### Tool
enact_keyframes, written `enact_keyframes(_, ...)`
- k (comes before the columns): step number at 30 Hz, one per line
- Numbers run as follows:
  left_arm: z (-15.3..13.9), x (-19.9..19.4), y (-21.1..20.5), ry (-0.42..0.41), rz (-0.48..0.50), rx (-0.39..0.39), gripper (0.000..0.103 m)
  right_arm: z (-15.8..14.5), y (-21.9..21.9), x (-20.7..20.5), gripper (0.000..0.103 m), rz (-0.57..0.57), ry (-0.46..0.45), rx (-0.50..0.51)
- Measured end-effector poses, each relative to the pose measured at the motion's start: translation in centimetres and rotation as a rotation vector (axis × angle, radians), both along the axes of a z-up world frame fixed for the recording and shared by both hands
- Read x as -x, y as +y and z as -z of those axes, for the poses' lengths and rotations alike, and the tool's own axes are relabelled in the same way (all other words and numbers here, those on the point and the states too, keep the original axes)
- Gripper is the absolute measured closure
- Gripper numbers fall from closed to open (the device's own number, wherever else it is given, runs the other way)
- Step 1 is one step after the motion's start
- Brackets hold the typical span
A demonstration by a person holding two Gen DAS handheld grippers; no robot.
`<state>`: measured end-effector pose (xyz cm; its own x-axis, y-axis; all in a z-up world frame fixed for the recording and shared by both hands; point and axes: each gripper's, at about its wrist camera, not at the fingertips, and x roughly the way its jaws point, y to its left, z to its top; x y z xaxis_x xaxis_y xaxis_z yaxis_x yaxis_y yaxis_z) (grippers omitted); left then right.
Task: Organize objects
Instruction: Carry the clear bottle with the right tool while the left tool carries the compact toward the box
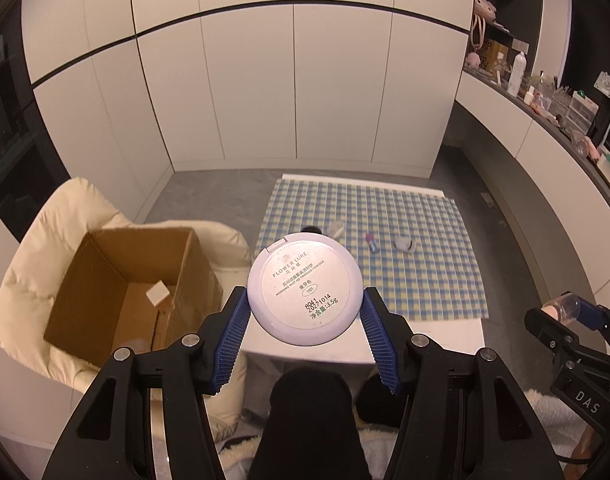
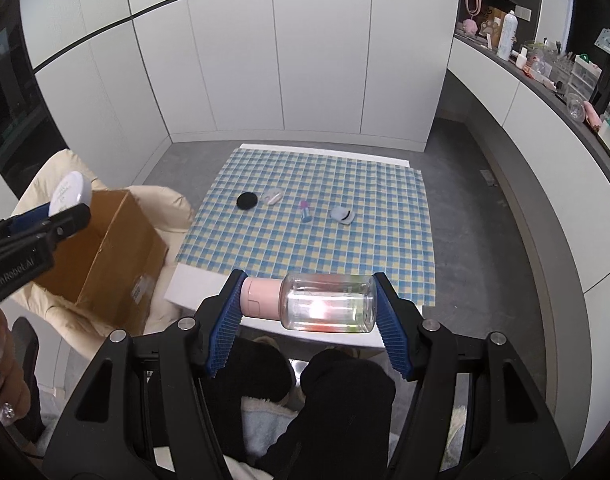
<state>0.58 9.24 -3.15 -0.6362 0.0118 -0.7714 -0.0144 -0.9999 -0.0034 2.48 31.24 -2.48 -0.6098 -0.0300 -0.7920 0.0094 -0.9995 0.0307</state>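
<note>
**Two grippers, each loaded, above the low surface**

- Left gripper [image 1: 305, 320]: angled downward, blue fingers [image 1: 237, 332] clamped on the rim of a round white powder compact [image 1: 305, 288], label side facing the camera, centre of frame.
- Right gripper [image 2: 307, 302]: angled downward, fingers pressed on both ends of a clear bottle [image 2: 317, 302] with a pink cap, held sideways at lower centre.
- Cardboard box [image 1: 133, 280]: open, on a cream cushion [image 1: 33, 264], left of frame.
- Checked cloth [image 2: 325, 232]: on the surface, carrying a black round pad [image 2: 247, 200] and three small items mid-frame.
</note>
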Motion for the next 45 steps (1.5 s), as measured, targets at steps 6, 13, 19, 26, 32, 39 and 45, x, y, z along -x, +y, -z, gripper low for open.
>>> enact_keyframes(6, 1.3, -2.0, -0.5, -0.030, 0.018, -0.008, 0.046, 0.5, -0.7, -2.3, 0.038, -0.026, -0.012, 0.032)
enact_keyframes(13, 2.0, -3.6, -0.4, -0.029, 0.060, -0.038, 0.046, 1.4, -0.4, -5.1, 0.038, -0.025, -0.023, 0.052)
enact_keyframes(19, 2.8, -4.7, -0.7, -0.024, 0.070, -0.046, 0.046, 2.6, 0.1, -6.9, 0.038, -0.020, -0.047, 0.056)
enact_keyframes(26, 4.1, -5.6, -1.0, -0.044, 0.066, -0.050, 0.046, 4.0, 1.3, -8.4, 0.038, -0.008, -0.088, 0.071)
enact_keyframes(32, 5.4, -5.7, -1.3, -0.074, 0.061, -0.045, 0.046, 5.3, 2.9, -10.2, 0.038, 0.033, -0.123, 0.090)
enact_keyframes(39, 5.8, -5.4, -1.4, -0.084, 0.063, -0.045, 0.046, 6.6, 4.4, -10.8, 0.038, 0.062, -0.150, 0.112)
enact_keyframes(45, 6.2, -5.2, -1.5, -0.094, 0.060, -0.057, 0.046, 7.0, 4.9, -10.3, 0.038, 0.067, -0.161, 0.102)
